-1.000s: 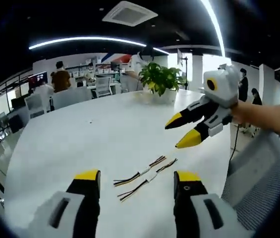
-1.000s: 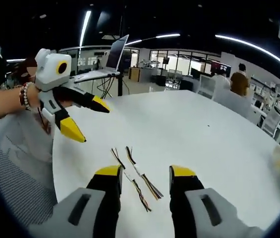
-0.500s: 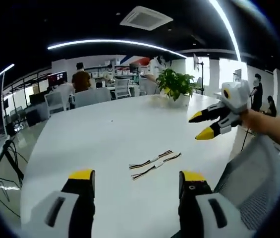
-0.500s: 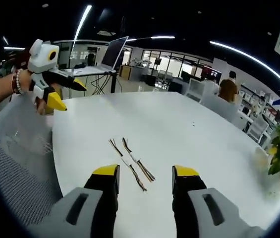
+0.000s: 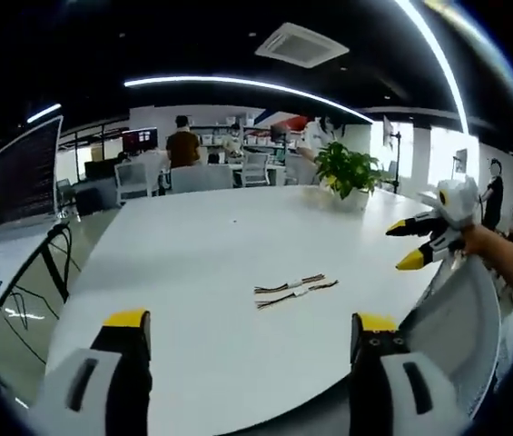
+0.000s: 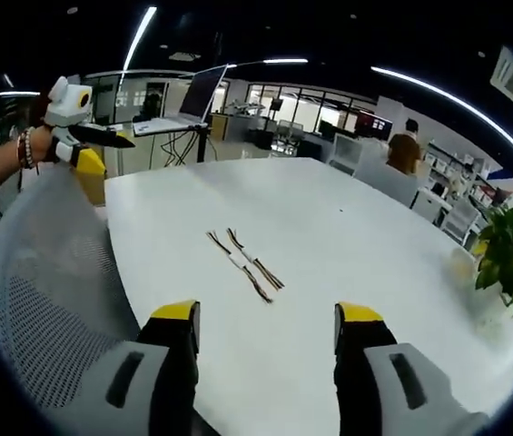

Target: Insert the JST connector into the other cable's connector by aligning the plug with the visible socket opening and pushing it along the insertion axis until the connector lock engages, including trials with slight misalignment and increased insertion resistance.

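Holding the left gripper (image 5: 247, 331) with its jaws spread wide on nothing, and the right gripper (image 6: 263, 320) just as wide and just as empty, I had both tools clear of the work. The two cables (image 5: 294, 289) lay side by side on the white table (image 5: 183, 245), at about one o'clock beyond my left jaws and at about eleven o'clock beyond my right ones, well apart from both. I judged the task either unstarted or finished; whether the connectors were mated was too small to tell.
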